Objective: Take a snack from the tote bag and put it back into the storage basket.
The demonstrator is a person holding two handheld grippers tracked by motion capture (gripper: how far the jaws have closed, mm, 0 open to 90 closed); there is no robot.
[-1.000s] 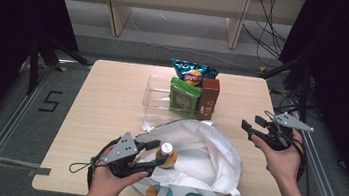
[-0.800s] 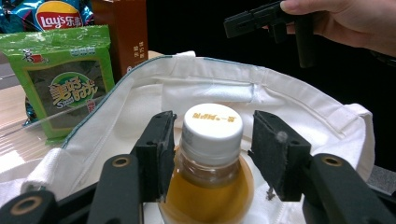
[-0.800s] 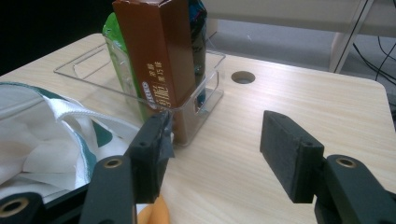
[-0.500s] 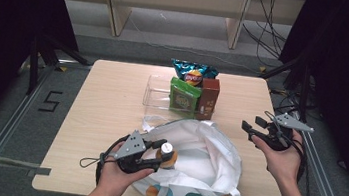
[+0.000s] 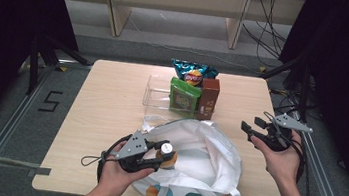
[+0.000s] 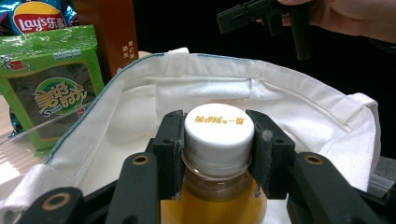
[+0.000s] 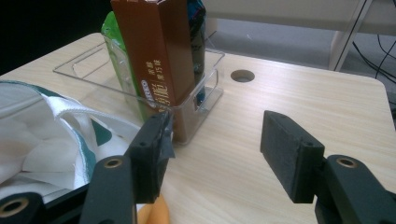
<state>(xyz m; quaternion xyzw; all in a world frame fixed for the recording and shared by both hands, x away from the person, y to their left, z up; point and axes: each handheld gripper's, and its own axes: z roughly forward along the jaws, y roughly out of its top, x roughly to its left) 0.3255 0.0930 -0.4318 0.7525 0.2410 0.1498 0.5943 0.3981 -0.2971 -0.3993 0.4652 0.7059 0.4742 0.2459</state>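
Two hand-held grippers were at a light wooden table (image 5: 112,95), one in each of a person's hands. In the left gripper view, the left gripper (image 6: 218,140) had just been closing, and its black pads pressed on either side of the white cap of a bottle (image 6: 218,154) filled with amber liquid. In the high view that bottle (image 5: 167,155) stood upright at the left rim of a white tote bag (image 5: 210,158), which lay open on the near half of the table. The right gripper (image 5: 254,129) hovered near the table's right edge, well apart from the bag; in the right gripper view its jaws stood apart with nothing between them. Behind the bag, a clear plastic bin (image 5: 158,93) held a green snack packet (image 5: 183,96), a brown carton (image 5: 209,97) and a blue bag of crisps (image 5: 193,72), all standing at its right end.
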